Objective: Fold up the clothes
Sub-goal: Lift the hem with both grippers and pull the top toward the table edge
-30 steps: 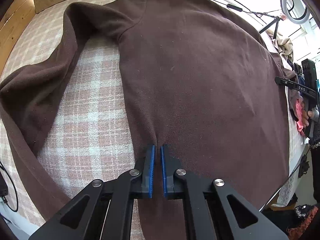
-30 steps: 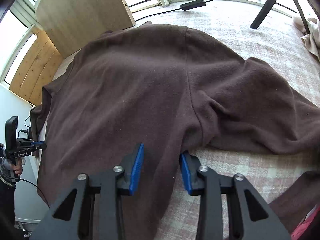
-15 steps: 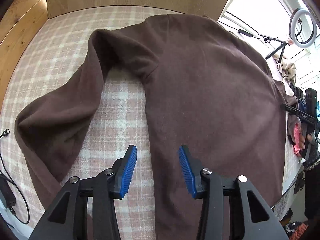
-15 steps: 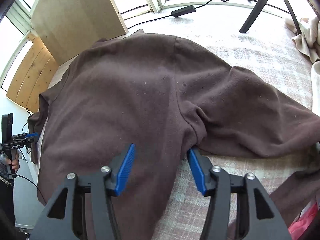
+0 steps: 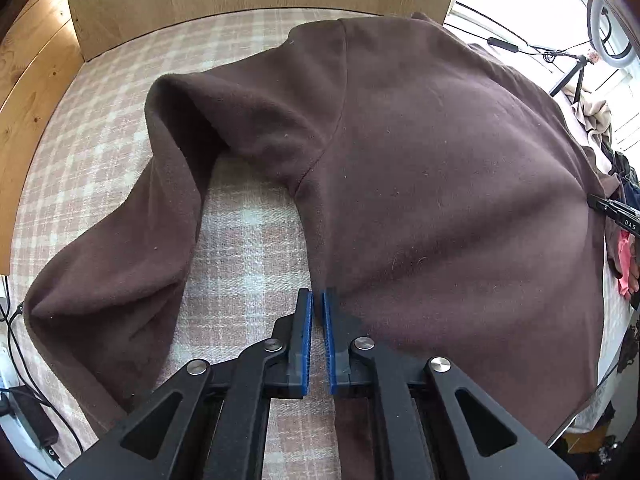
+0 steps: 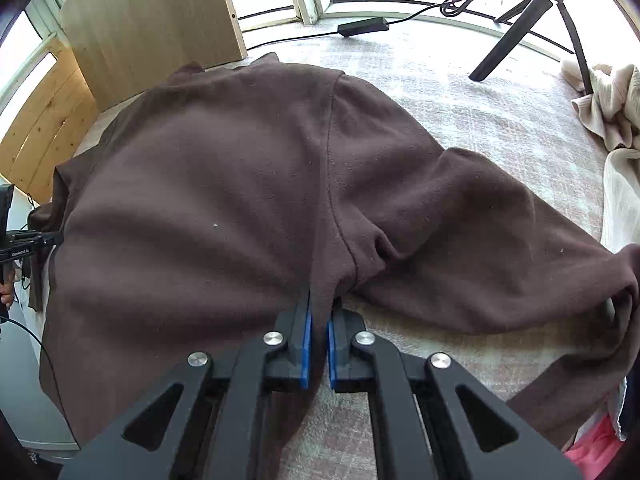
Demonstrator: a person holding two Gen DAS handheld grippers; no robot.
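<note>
A: Where does the brown fleece top (image 5: 440, 184) lie?
B: Spread flat across the checked bed cover (image 5: 240, 240), sleeves splayed toward its side edges, soft and matte.

A: What has changed?
B: Both jaws, wide half a second ago, now pinch its side seams: left gripper (image 5: 317, 312), right gripper (image 6: 319, 312). Probably a fold lift follows

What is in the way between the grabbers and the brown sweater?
Nothing visible. The left gripper is shut on the side edge of the dark brown fleece sweater, and the right gripper pinches its other side edge. The fingers already touch the cloth.
</note>
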